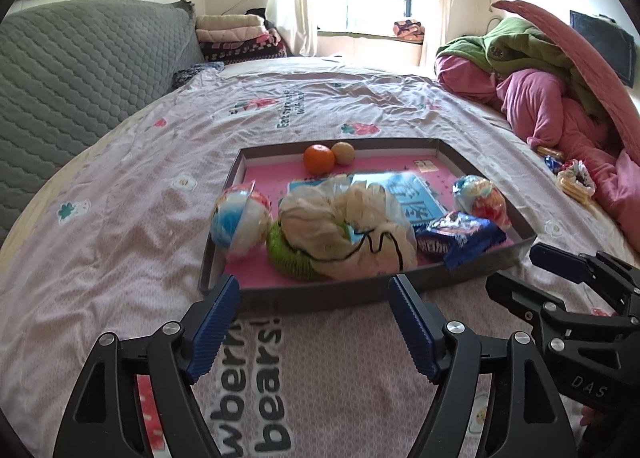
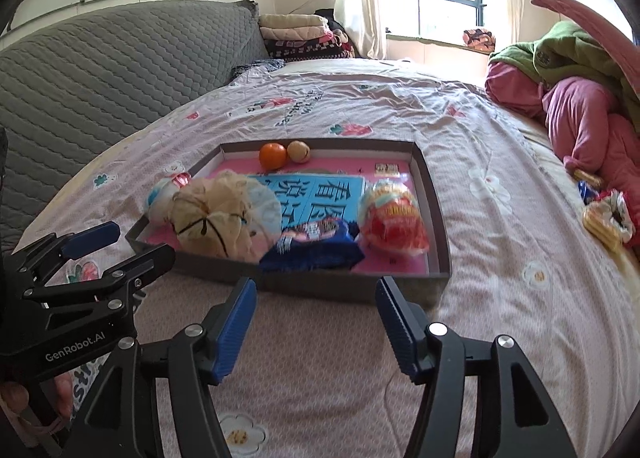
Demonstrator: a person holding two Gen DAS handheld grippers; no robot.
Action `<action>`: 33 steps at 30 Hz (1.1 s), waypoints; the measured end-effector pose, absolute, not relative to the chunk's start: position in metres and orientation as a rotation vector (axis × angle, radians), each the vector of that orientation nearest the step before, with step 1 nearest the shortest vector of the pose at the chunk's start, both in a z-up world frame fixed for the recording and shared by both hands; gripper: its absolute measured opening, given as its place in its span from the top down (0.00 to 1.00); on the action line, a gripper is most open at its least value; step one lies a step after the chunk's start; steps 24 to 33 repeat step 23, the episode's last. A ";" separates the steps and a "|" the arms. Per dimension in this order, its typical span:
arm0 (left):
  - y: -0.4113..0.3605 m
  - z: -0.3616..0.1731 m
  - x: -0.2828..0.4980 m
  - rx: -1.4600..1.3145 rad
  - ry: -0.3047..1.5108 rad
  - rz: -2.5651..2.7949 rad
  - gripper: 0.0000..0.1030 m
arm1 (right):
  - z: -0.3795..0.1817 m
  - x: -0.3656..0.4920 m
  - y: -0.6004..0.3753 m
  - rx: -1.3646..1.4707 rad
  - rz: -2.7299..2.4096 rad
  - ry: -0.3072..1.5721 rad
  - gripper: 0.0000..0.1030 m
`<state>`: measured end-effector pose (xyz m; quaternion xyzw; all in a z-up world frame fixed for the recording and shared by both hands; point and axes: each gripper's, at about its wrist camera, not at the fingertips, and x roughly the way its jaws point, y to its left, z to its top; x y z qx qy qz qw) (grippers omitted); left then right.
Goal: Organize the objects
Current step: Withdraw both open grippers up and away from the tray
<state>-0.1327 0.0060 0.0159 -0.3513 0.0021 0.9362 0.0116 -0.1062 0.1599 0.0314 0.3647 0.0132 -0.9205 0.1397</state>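
Note:
A grey tray (image 1: 472, 166) with a pink floor lies on the bed. In it are an orange (image 1: 318, 159), a brownish fruit (image 1: 343, 153), a blue book (image 1: 412, 194), a clear bag of cream stuff (image 1: 352, 226) over a green knitted piece (image 1: 286, 254), a blue snack packet (image 1: 456, 242) and two round snack bags (image 1: 240, 218) (image 1: 482, 200). My left gripper (image 1: 314, 286) is open and empty just before the tray's near wall. My right gripper (image 2: 316, 286) is open and empty too, before the near wall (image 2: 344, 286) by the blue packet (image 2: 312, 248).
More snack packets (image 2: 604, 218) lie on the bedsheet to the right, beside a pile of pink and green quilts (image 2: 580, 114). A grey padded headboard (image 1: 80, 70) runs along the left. Folded blankets (image 1: 236, 34) are stacked at the far end by the window.

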 end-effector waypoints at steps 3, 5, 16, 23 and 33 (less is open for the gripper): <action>0.005 0.012 -0.127 -1.109 -0.016 2.915 0.24 | 0.028 -0.099 0.159 1.061 -2.663 0.045 0.36; 0.005 0.008 -0.123 -1.123 -0.024 2.920 0.24 | 0.025 -0.096 0.159 1.069 -2.663 0.048 0.35; 0.003 -0.013 -0.121 -1.216 -0.038 2.932 0.24 | 0.010 -0.092 0.157 1.118 -2.655 0.068 0.34; 0.000 -0.014 -0.119 -1.192 -0.061 2.936 0.24 | 0.003 -0.094 0.157 1.140 -2.650 0.073 0.34; 0.000 -0.014 -0.119 -1.192 -0.061 2.936 0.24 | 0.003 -0.094 0.157 1.140 -2.650 0.073 0.34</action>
